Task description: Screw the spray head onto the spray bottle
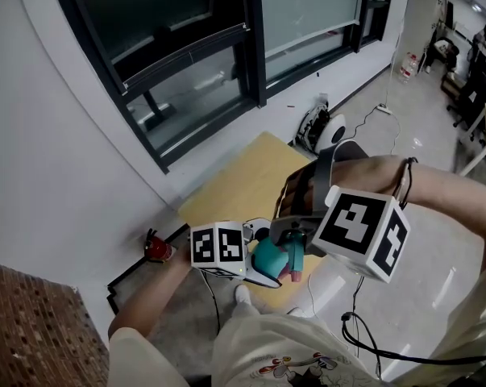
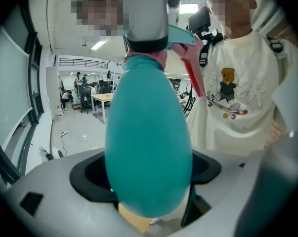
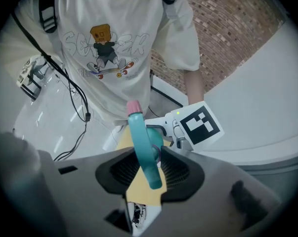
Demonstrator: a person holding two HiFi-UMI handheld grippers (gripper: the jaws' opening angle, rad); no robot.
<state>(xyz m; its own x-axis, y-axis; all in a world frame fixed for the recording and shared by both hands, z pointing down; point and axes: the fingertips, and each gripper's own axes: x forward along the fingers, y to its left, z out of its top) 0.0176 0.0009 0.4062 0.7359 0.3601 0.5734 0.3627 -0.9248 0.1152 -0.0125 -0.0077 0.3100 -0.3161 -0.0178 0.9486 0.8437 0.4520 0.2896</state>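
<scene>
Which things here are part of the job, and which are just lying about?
Job: spray bottle in left claw; spray head in right claw.
Lying about: wooden table; red object; white device; black cable.

T-shirt (image 3: 153, 58): outlined print across the chest; "SC" at one end and "ER" at the other legible, middle letters covered by cartoon skateboarder (image 3: 105, 51).

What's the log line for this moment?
left gripper: holds spray bottle | right gripper: fingers on spray head | head: seated on bottle neck | tightness: unclear
</scene>
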